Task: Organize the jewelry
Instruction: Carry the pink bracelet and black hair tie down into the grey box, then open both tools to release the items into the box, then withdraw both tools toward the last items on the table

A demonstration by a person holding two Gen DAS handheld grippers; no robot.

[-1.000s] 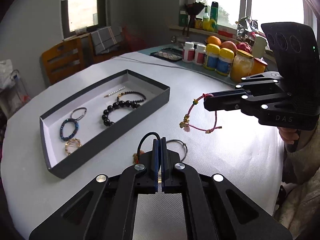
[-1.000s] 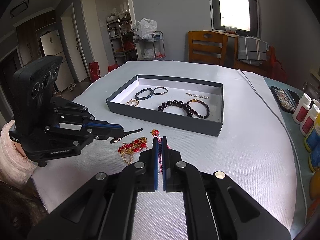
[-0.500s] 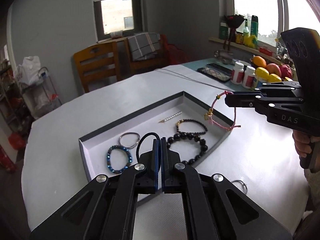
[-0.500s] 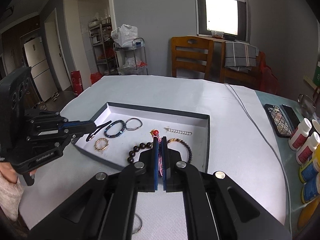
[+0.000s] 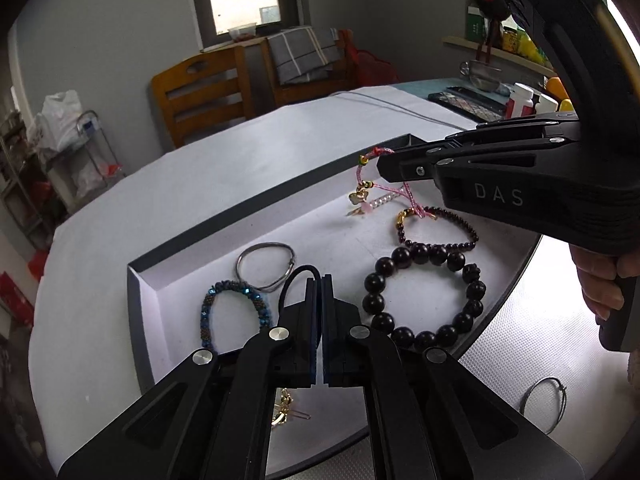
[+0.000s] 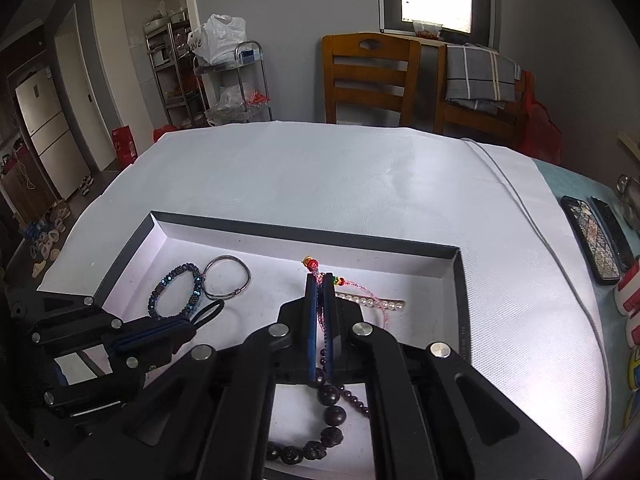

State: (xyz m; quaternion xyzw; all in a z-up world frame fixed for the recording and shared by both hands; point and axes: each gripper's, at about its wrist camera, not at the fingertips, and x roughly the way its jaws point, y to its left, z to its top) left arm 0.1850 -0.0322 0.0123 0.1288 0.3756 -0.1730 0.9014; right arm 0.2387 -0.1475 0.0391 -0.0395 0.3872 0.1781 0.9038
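right gripper (image 6: 319, 280) is clamped on a pink cord bracelet (image 5: 366, 184), which hangs over the far right part of the dark shallow box (image 6: 280, 232); in the left wrist view its loop droops down from the fingertips, long axis roughly vertical, gold charm at the low end, just above the pearl bar (image 6: 372, 302). left gripper (image 5: 319, 284) is pinched on a thin black loop (image 5: 298, 276) that sticks out past the tips, above the box's left part. box lies with its long axis across the white table (image 6: 340, 176). inside: blue bead bracelet (image 5: 230, 308), silver bangle (image 5: 264, 266), large dark bead bracelet (image 5: 424, 296), small garnet bead bracelet (image 5: 438, 228), pearl bar, a gold piece (image 5: 284, 412) under the left gripper. a wire hoop (image 5: 544, 404) lies on the table outside the box.
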